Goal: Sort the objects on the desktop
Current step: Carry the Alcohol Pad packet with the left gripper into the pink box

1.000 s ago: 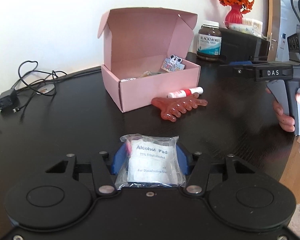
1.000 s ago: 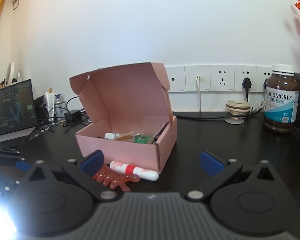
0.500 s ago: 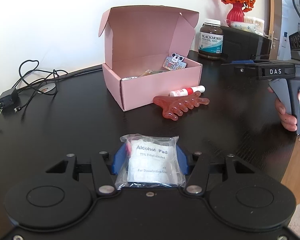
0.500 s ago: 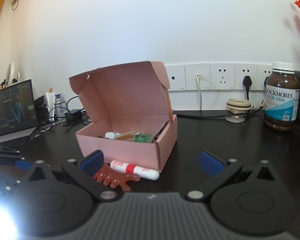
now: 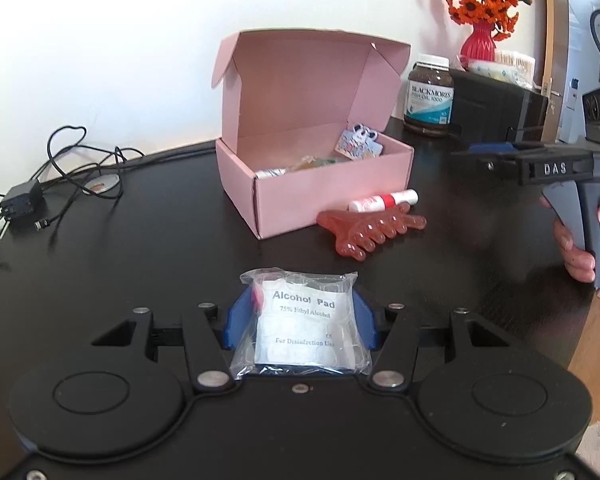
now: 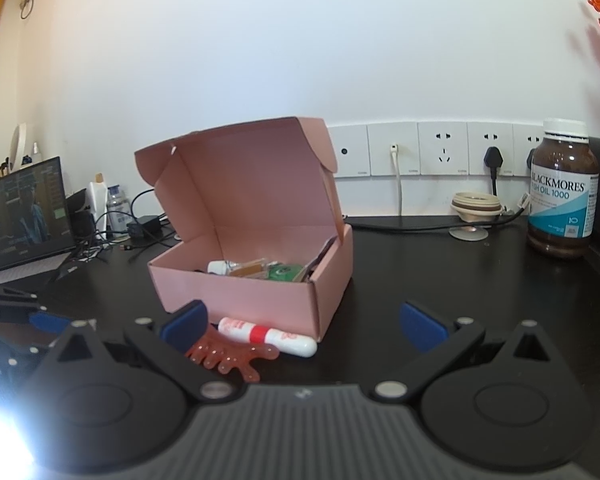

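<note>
My left gripper (image 5: 298, 320) is shut on a clear bag of alcohol pads (image 5: 300, 320), held between its blue pads above the black table (image 5: 140, 260). Ahead stands an open pink box (image 5: 324, 184) with several small items inside. A red comb-like massager (image 5: 372, 228) and a white and red tube (image 5: 382, 202) lie at the box's front right. My right gripper (image 6: 304, 324) is open and empty, with the box (image 6: 260, 292), the tube (image 6: 268, 336) and the massager (image 6: 232, 360) in front of it. The right gripper (image 5: 540, 168) also shows at the right, held by a hand (image 5: 576, 248).
A brown fish oil bottle (image 5: 430, 96) and a black case with a red vase of orange flowers (image 5: 482, 40) stand behind the box at the right. Cables and a charger (image 5: 20, 204) lie at the left. A laptop (image 6: 24, 220) sits far left; wall sockets (image 6: 440, 152) line the back.
</note>
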The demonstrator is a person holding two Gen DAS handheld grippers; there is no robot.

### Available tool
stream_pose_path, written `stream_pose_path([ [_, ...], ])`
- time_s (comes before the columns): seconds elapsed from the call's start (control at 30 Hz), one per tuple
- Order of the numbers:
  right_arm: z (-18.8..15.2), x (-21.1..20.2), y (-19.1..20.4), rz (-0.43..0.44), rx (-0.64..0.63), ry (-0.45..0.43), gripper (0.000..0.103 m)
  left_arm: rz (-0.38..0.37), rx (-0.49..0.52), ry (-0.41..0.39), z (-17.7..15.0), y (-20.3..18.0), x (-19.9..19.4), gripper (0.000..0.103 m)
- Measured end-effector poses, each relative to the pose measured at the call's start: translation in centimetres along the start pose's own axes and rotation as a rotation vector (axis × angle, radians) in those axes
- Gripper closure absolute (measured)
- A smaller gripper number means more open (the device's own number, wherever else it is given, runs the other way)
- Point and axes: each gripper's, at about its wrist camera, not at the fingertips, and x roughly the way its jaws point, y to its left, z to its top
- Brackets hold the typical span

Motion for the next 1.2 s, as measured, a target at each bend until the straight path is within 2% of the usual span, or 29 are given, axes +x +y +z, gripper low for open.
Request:
stream_pose_path([
  [0.17, 0.0, 0.0, 0.1, 0.001, -0.004, 0.003, 0.001, 0.001, 0.024, -0.03, 1.3, -0.4, 0.4, 0.049],
  [0.47, -0.1, 0.0, 0.1, 0.005, -0.006, 0.004, 0.001, 0.009, 0.079, -0.139, 5.0, -2.3, 2.2, 0.049],
  [0.6, -0.1, 0.1, 0.1, 0.004, -0.004, 0.01, 0.001, 0.033, 0.129, -0.174, 6.9, -3.2, 3.5, 0.048],
  [0.77, -0.1, 0.2, -0.3, 0.003, 0.024, 0.012, 0.001, 0.059, 0.144, -0.22, 9.1, -3.9, 5.0, 0.048],
  [1.0, -0.1, 0.4, -0.6, 0.01, 0.04, 0.025, 0.001, 0.085, 0.133, -0.227, 10.6, -4.2, 7.7, 0.047],
  [1.2, -0.1, 0.4, -0.5, 0.007, 0.034, 0.026, 0.001, 0.108, 0.12, -0.218, 10.5, -3.5, 9.3, 0.046],
])
